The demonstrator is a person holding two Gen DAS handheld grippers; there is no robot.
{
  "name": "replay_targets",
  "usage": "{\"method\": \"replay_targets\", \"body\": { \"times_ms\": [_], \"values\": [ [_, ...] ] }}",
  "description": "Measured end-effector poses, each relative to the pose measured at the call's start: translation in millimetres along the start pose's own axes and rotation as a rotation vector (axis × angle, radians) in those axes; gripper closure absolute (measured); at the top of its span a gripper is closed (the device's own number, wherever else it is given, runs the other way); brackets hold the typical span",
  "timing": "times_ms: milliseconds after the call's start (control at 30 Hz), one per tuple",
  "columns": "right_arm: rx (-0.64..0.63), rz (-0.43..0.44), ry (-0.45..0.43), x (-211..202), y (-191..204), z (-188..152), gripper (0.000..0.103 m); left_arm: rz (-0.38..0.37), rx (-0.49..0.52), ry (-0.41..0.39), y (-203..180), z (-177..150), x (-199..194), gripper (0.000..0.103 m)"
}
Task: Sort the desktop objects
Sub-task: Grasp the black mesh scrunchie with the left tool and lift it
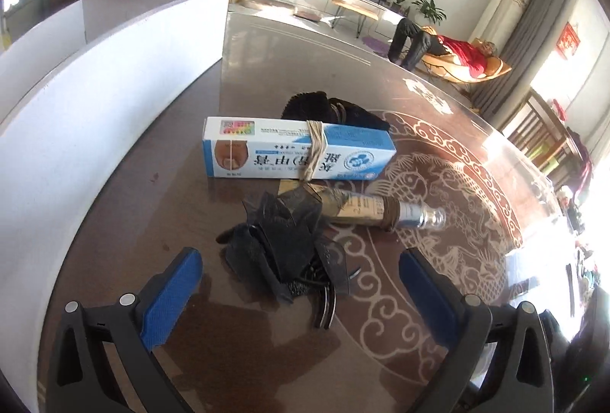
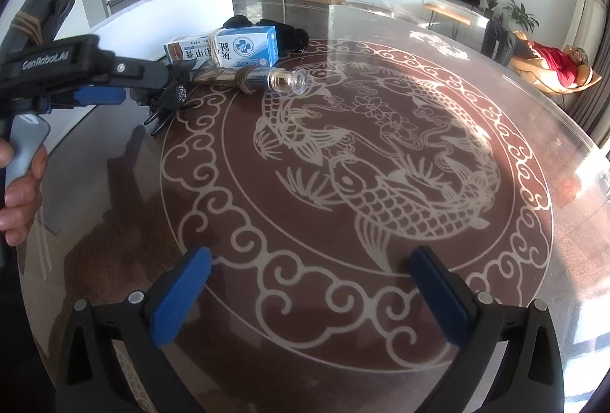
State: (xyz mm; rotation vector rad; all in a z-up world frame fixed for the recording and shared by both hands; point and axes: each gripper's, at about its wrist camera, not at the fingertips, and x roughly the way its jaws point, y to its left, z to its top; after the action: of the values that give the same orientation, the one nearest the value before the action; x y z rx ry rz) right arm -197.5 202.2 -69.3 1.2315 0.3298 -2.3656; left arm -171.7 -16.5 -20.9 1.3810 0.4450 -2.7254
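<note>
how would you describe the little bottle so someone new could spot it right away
Start at the round brown table with white fish patterns, then find the blue and white carton tied with twine near the white box wall. Right beside the carton lies the small cylindrical bottle on its side, the only item with a clear cap.

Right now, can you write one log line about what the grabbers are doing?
left gripper: open, around black hair clip | right gripper: open, empty, over table | box, bottle: untouched
</note>
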Motion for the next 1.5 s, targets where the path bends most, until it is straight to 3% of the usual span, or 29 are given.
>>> {"method": "replay_targets", "body": {
  "times_ms": [133,200,267,300,333,367,667,800,867,933,1100,1167,1200,1233,1267,1333,1433,1500],
  "values": [
    [0.0,0.002,0.0,0,-1,-2,0.0,0.12,-0.026,0.056,-1,3,32,0.0],
    [0.0,0.001,0.0,-1,0,-1,0.0,0.198,0.043,0.026,-8,-1,37,0.0],
    [0.0,0.001,0.0,-1,-1,-3,0.0,0.229,0.102,0.013,-4,-4,43,0.0],
    [0.0,0.001,0.0,-1,-1,-3,0.0,0.213,0.109,-0.004,0,-5,40,0.006],
    [0.0,0.001,0.0,-1,-1,-2,0.0,0.213,0.111,-0.03,5,-6,36,0.027],
    [0.0,0.001,-0.001,-1,0,-1,0.0,0.212,0.124,-0.051,8,-7,31,0.033],
    [-0.001,0.001,-0.001,-1,-2,-6,0.0,0.081,0.301,-0.031,47,-49,-9,0.032],
    [-0.025,0.023,-0.003,2,-2,-5,0.0,0.055,0.308,-0.028,54,-56,-19,0.033],
    [-0.16,0.083,0.002,13,9,21,0.0,0.061,0.313,-0.027,52,-56,-19,0.032],
    [-0.259,0.03,-0.011,24,20,52,0.0,0.061,0.313,-0.027,54,-57,-19,0.032],
    [-0.324,0.112,0.007,61,33,134,0.0,0.061,0.313,-0.027,54,-57,-20,0.032],
    [-0.35,0.158,0.059,80,41,155,0.002,0.061,0.313,-0.027,54,-57,-19,0.032],
    [-0.37,0.163,0.085,87,46,161,0.007,0.061,0.313,-0.027,54,-57,-19,0.032],
    [-0.391,0.177,0.112,94,50,165,0.022,0.06,0.313,-0.027,54,-57,-19,0.032],
    [-0.401,0.204,0.145,100,53,168,0.029,0.06,0.313,-0.027,54,-57,-19,0.032],
    [-0.369,0.237,0.145,101,52,173,0.053,0.06,0.313,-0.027,54,-57,-19,0.032],
    [-0.352,0.231,0.13,95,52,165,0.07,0.06,0.313,-0.027,54,-57,-18,0.032],
    [-0.31,0.186,0.114,86,52,149,0.073,0.06,0.313,-0.026,54,-56,-18,0.033]
  ]
}}
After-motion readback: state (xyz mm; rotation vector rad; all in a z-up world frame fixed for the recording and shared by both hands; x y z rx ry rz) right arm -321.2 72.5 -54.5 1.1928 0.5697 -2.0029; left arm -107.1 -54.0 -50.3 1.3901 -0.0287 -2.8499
